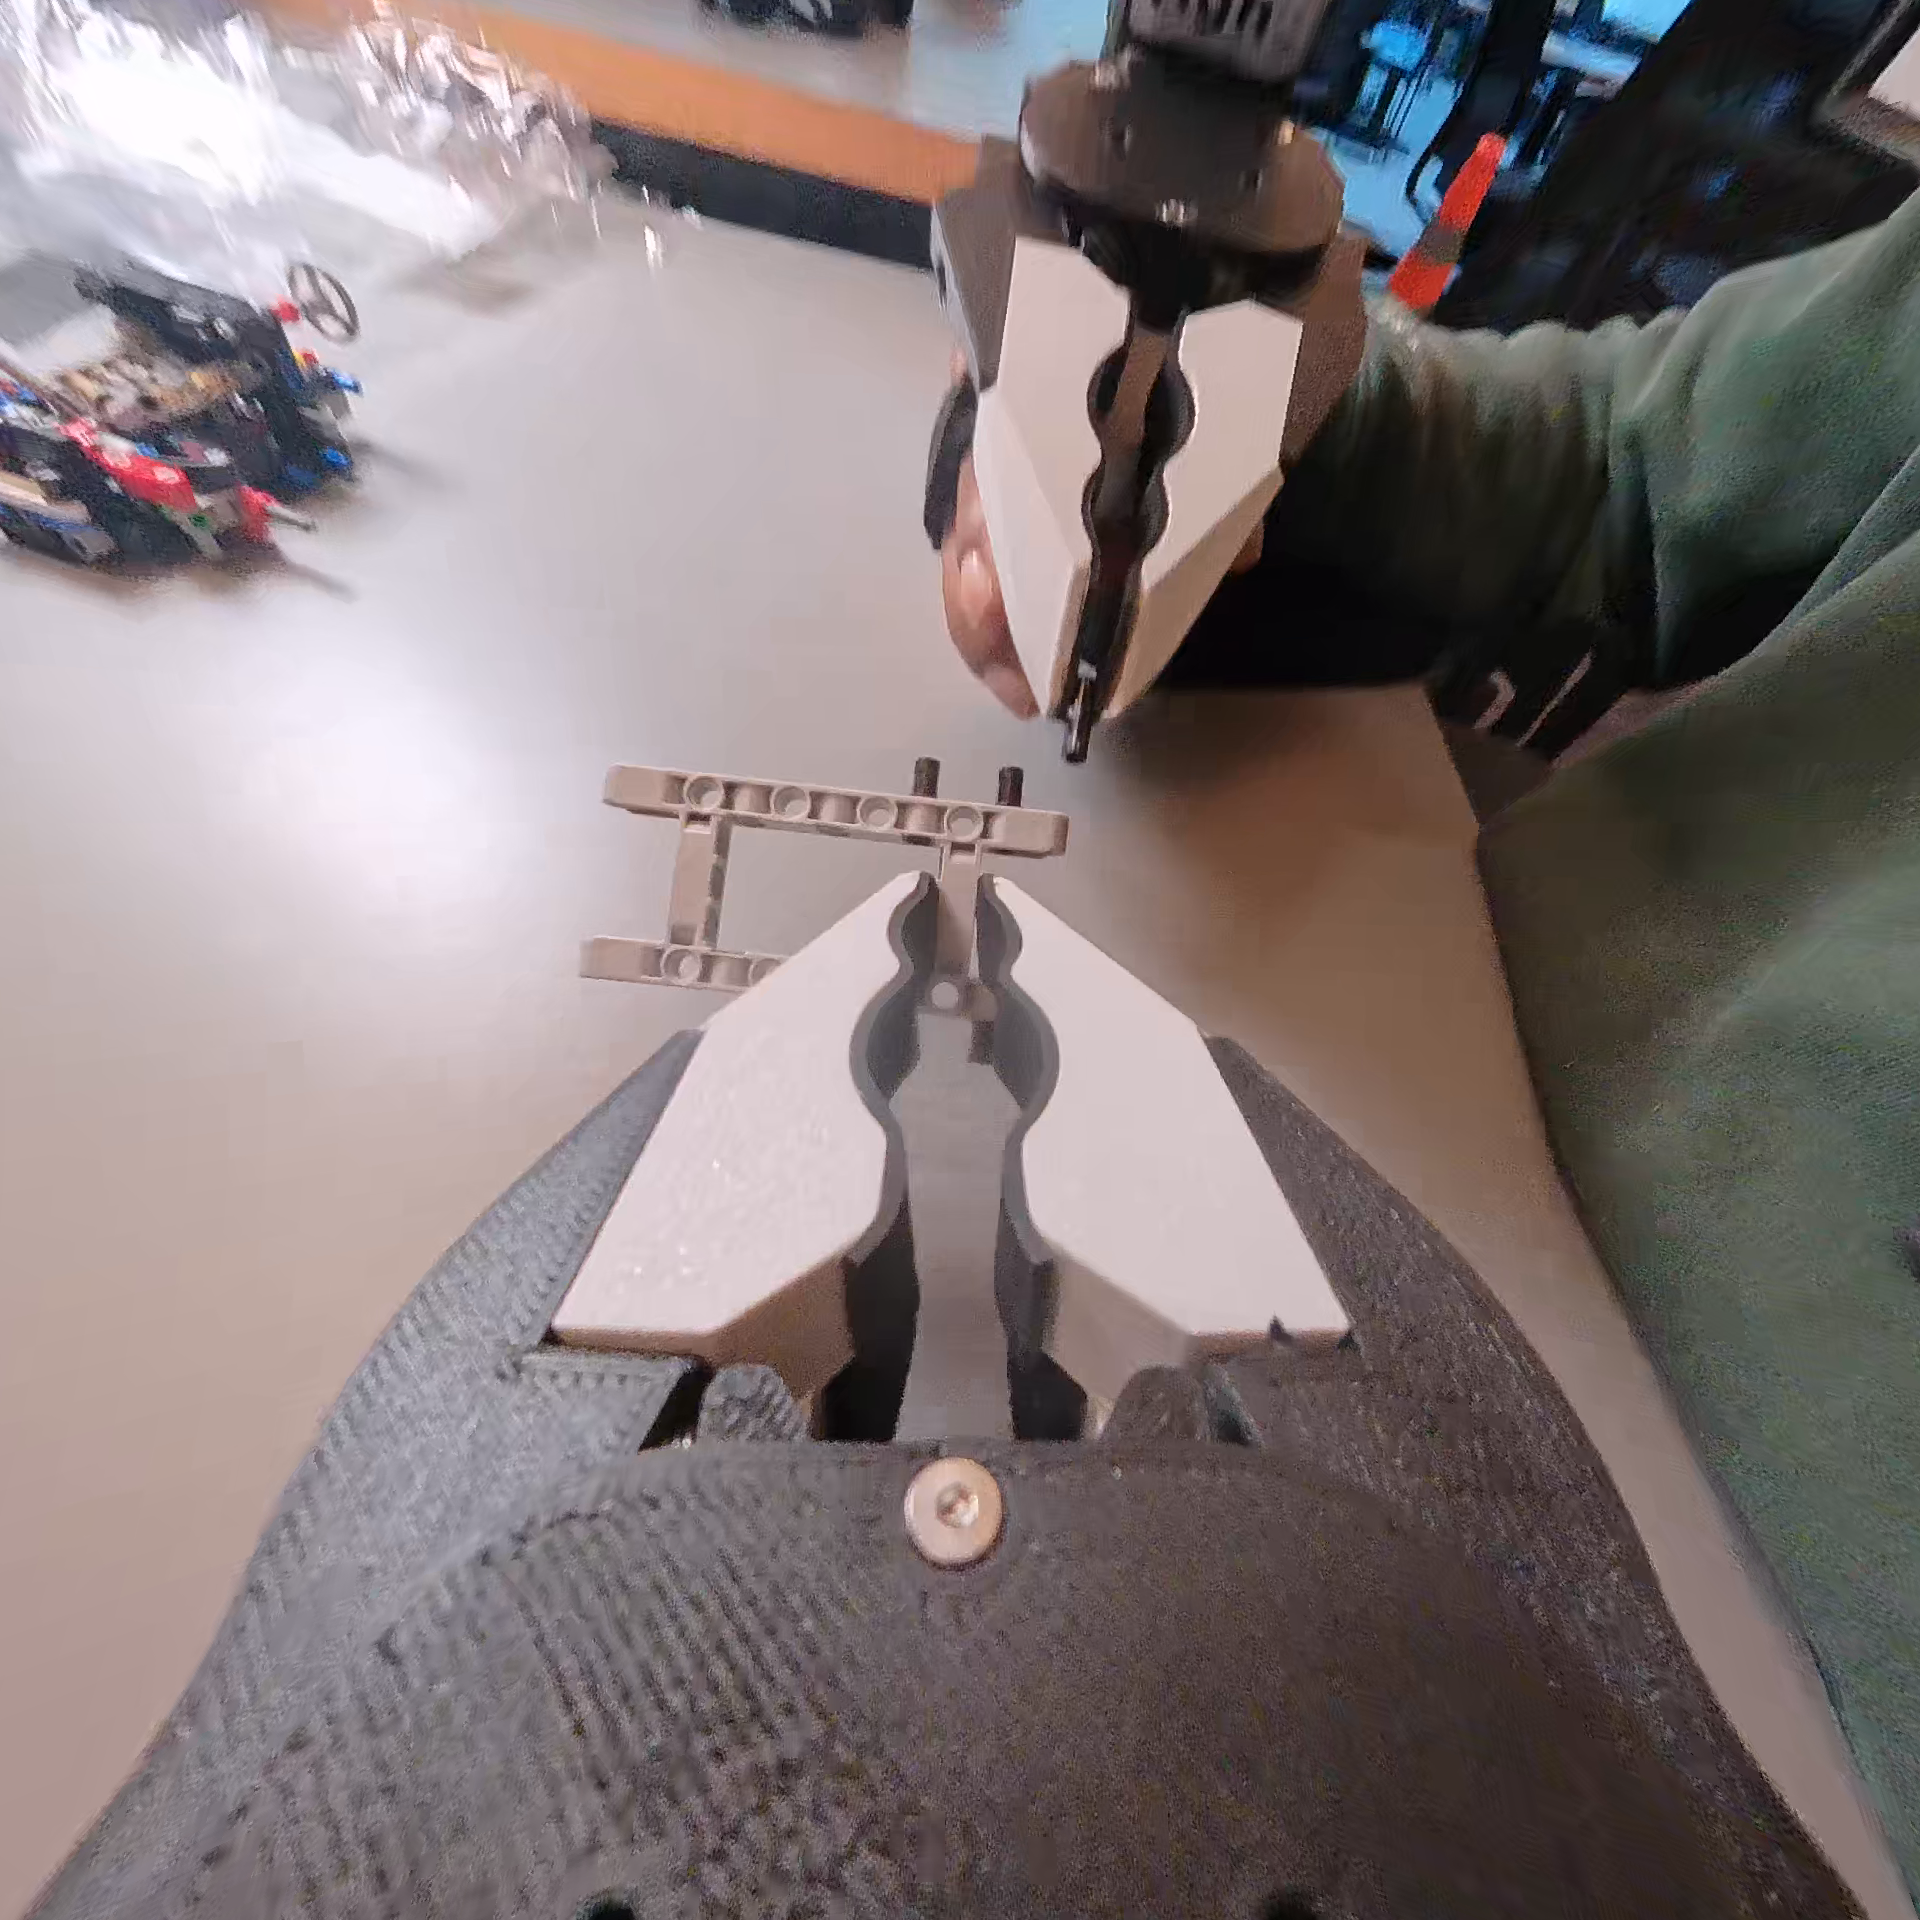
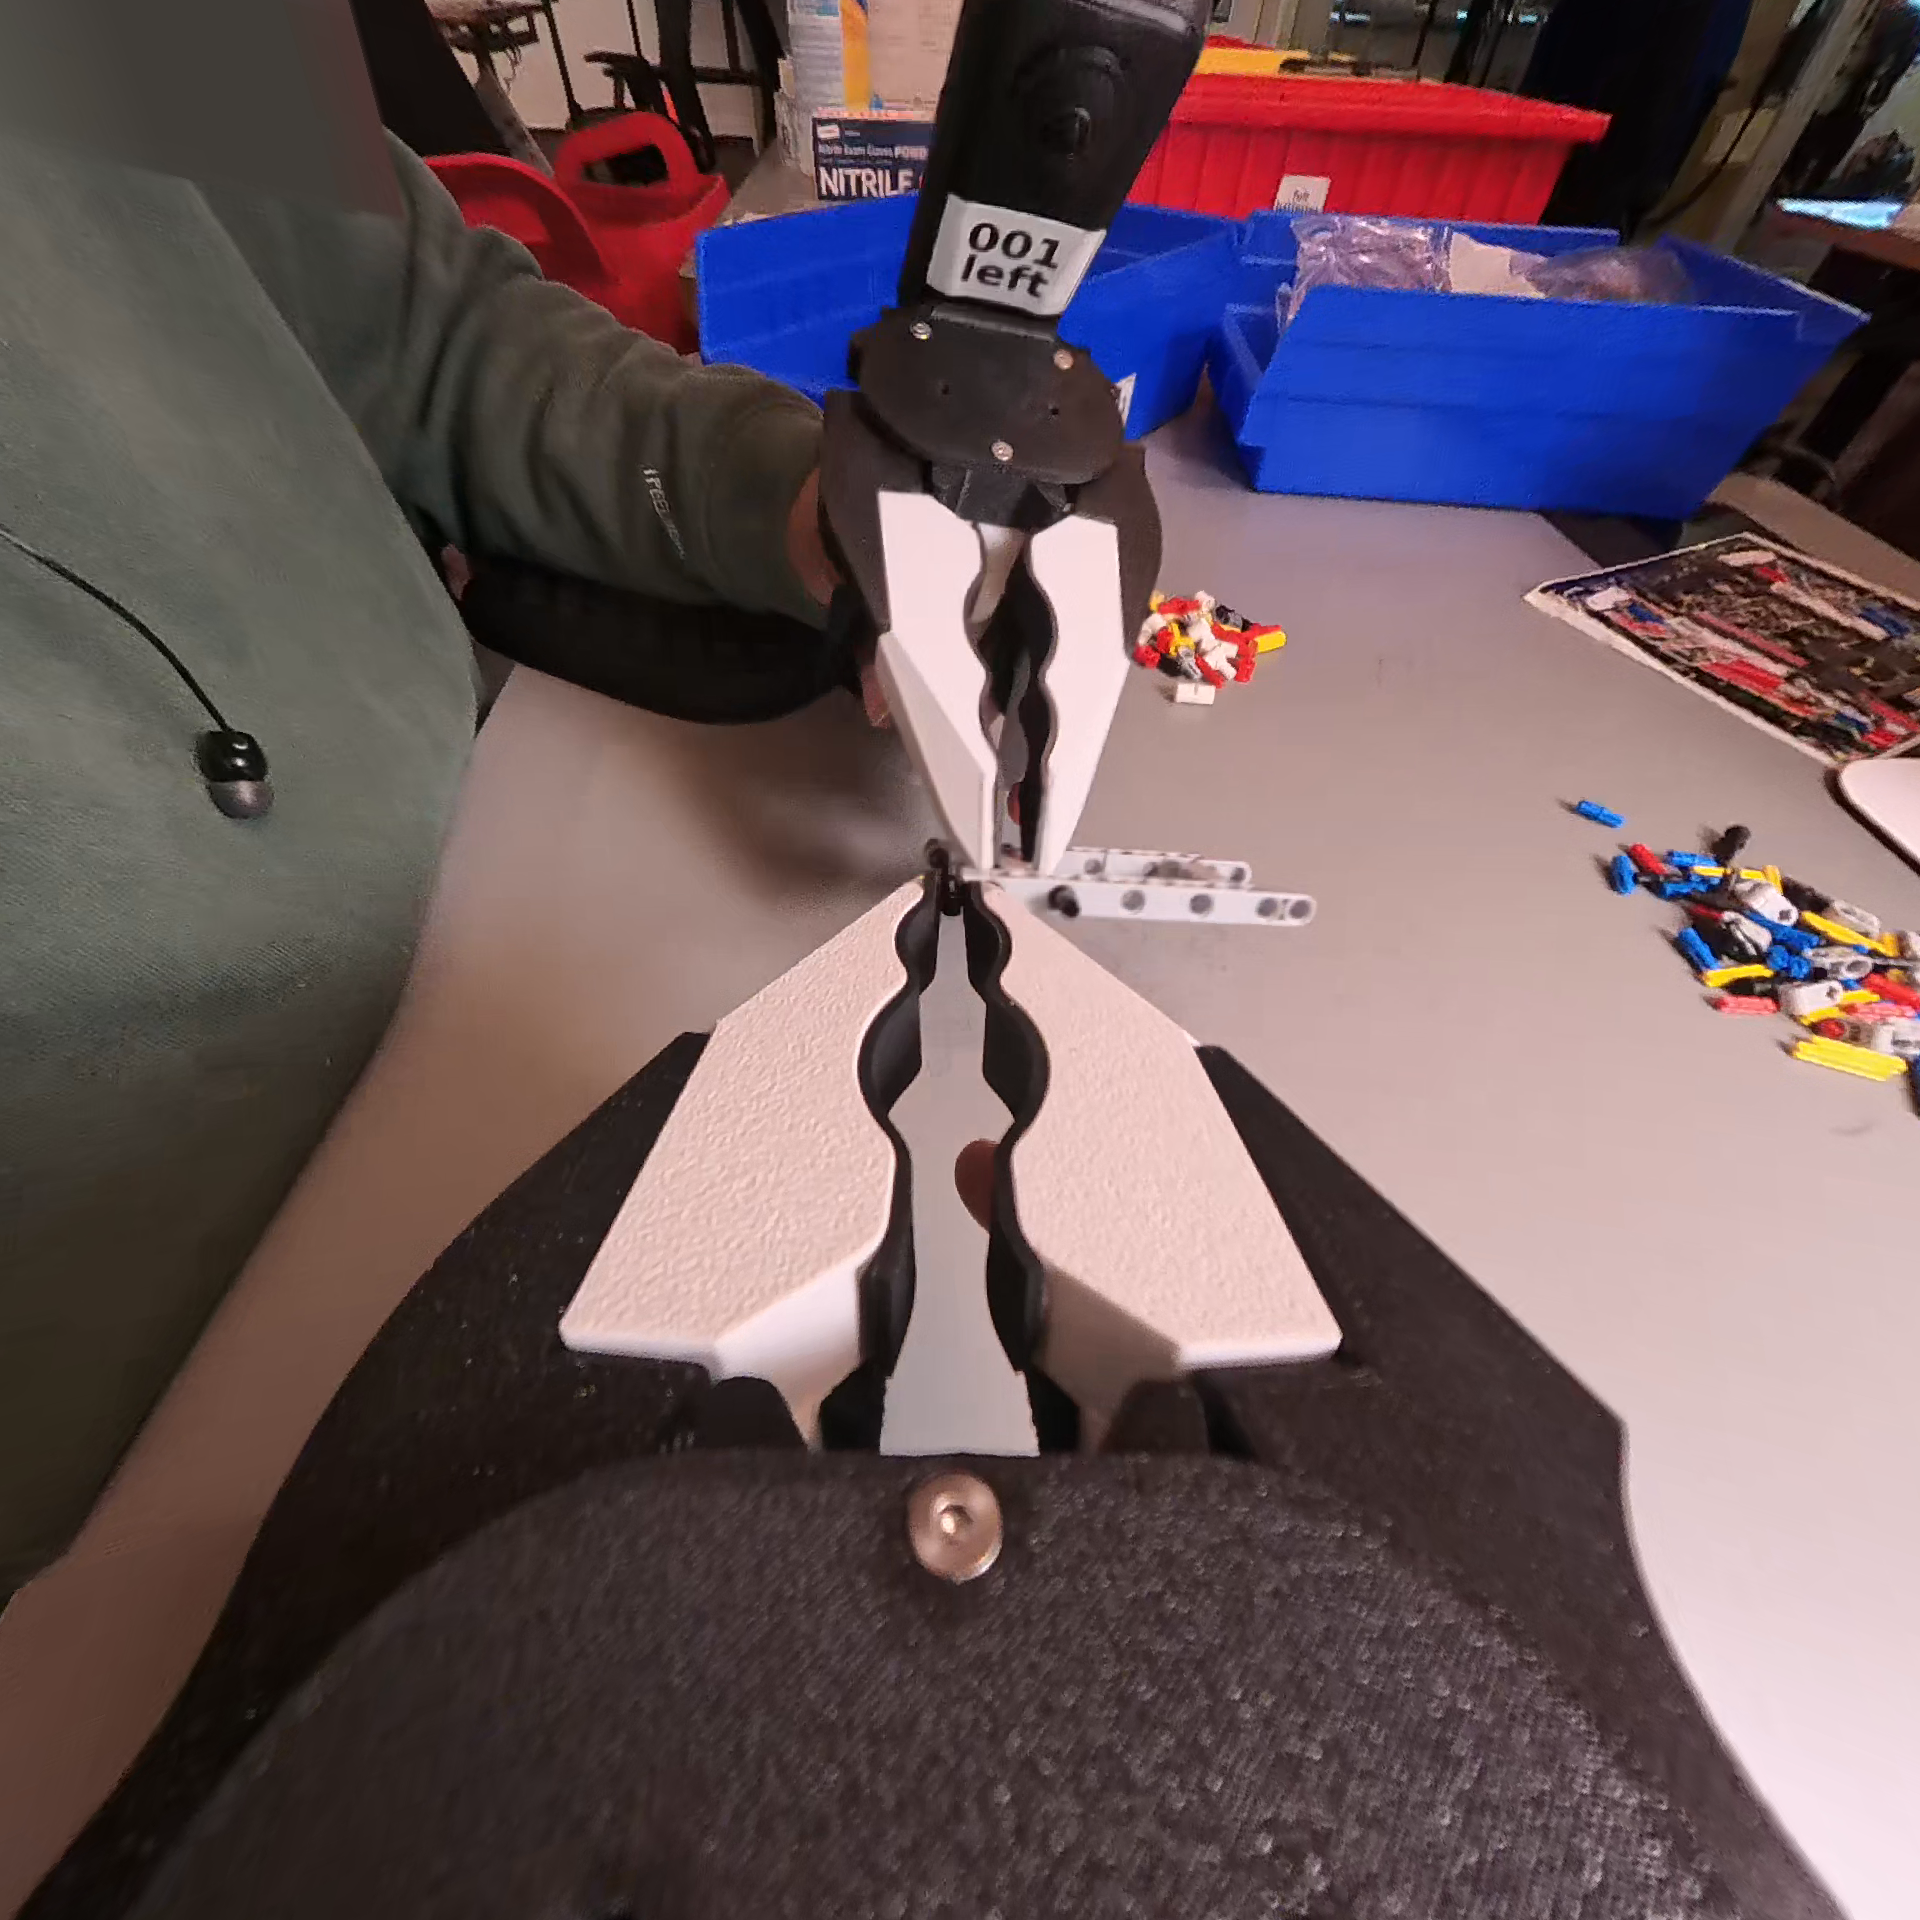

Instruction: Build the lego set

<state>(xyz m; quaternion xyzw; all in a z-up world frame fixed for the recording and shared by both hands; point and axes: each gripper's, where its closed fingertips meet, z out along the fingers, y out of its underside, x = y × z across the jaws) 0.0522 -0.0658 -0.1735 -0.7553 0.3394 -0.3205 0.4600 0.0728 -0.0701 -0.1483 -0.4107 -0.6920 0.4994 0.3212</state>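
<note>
In the left wrist view my left gripper (image 1: 954, 881) is shut on a cross bar of a grey lego frame (image 1: 831, 812), held just above the table. Two black pins (image 1: 925, 774) stand in the frame's far beam. My right gripper (image 1: 1075, 707) points down at the frame's right end, shut on a small black pin (image 1: 1075, 732) just above and to the right of those pins. In the right wrist view my right gripper (image 2: 948, 894) holds the black pin (image 2: 940, 860) at its tips, beside the left gripper (image 2: 1013, 857) and the grey frame (image 2: 1174, 902).
A partly built lego model (image 1: 156, 436) and clear plastic bags (image 1: 208, 125) lie at the far left. Piles of loose pieces (image 2: 1787, 956) (image 2: 1205, 634), an instruction booklet (image 2: 1756, 644) and blue bins (image 2: 1507, 395) lie on the table. A green sleeve (image 1: 1714, 623) is close by. The tips of both grippers are at nearly the same place.
</note>
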